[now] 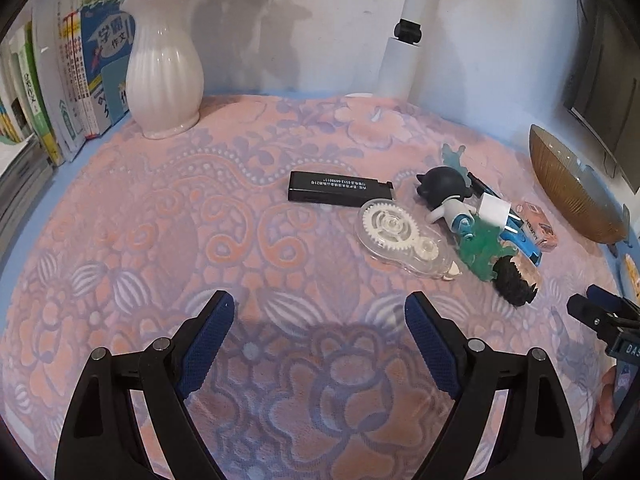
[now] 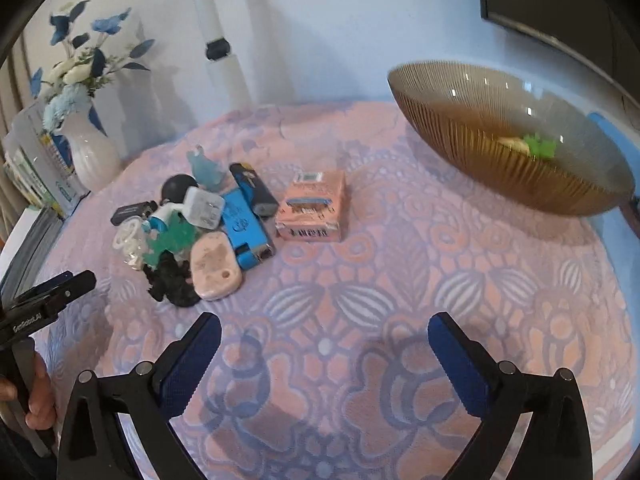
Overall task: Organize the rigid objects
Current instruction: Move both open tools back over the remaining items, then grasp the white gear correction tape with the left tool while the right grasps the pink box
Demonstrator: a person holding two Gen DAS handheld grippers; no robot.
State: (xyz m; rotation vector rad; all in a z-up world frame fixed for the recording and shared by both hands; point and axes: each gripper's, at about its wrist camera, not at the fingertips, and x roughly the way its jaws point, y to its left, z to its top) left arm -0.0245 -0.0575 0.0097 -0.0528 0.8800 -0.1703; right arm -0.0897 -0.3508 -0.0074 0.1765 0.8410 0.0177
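Left gripper (image 1: 320, 316): jaws spread, nothing between them, over bare patterned cloth (image 1: 160, 240) at lower centre of its view. Right gripper (image 2: 324, 340): jaws spread wide, likewise empty, over cloth at lower centre of the right view.

Clutter pile sits centre-left in the right view — black stick (image 1: 336, 187), clear tape roller (image 1: 396, 236), dark-headed figure (image 1: 444, 192), white cube (image 2: 203, 206), green plastic piece (image 2: 176, 236), blue lighter (image 2: 244, 228), dark lighter (image 2: 254, 188), pale oval tag (image 2: 214, 266), black fuzzy lump (image 2: 172, 280); all touching or overlapping. Pink box (image 2: 314, 206) lies just beside the pile, toward the bowl.

Ribbed amber bowl (image 2: 480, 140) at upper right of the right view — something green and something pale inside, too blurred to identify.

White vase (image 1: 164, 76) with flowers, upper left; books (image 1: 80, 72) beside it.
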